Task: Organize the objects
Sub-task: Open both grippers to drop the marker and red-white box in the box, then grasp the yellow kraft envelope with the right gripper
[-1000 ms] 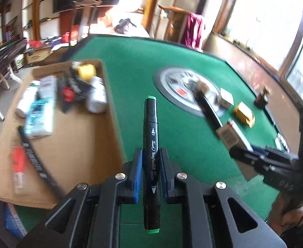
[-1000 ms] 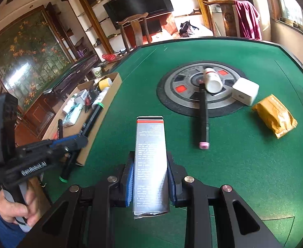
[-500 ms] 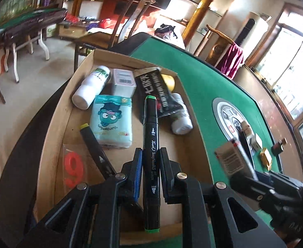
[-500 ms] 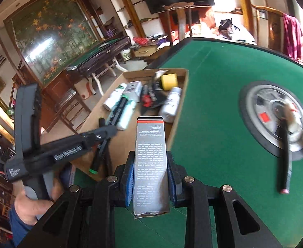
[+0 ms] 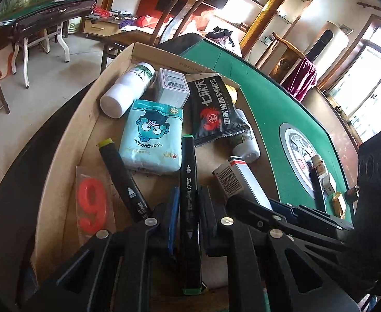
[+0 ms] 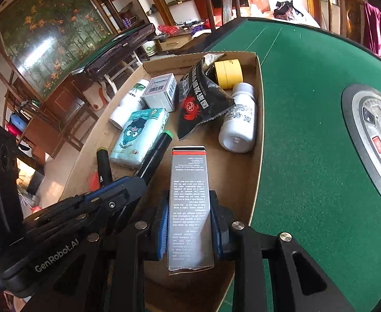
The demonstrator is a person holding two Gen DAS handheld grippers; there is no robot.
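Both my hands are over the shallow cardboard tray (image 6: 258, 140), mostly filled already. Left gripper (image 5: 187, 208) clamps a black green-capped marker (image 5: 187, 182), right gripper (image 6: 189, 223) squeezes a grey printed carton (image 6: 189, 195). Neither's dropped yet, and a few bits, I think, sit far right on the green felt table (image 6: 307, 104).

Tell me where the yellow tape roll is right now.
In the right wrist view, the yellow tape roll sits in the cardboard box's far right corner, behind the black snack packet.

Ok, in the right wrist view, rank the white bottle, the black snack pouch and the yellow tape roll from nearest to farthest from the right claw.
1. White bottle, lying against the tray's right wall.
2. Black snack pouch, just left of the bottle.
3. Yellow tape roll, in the far right corner.
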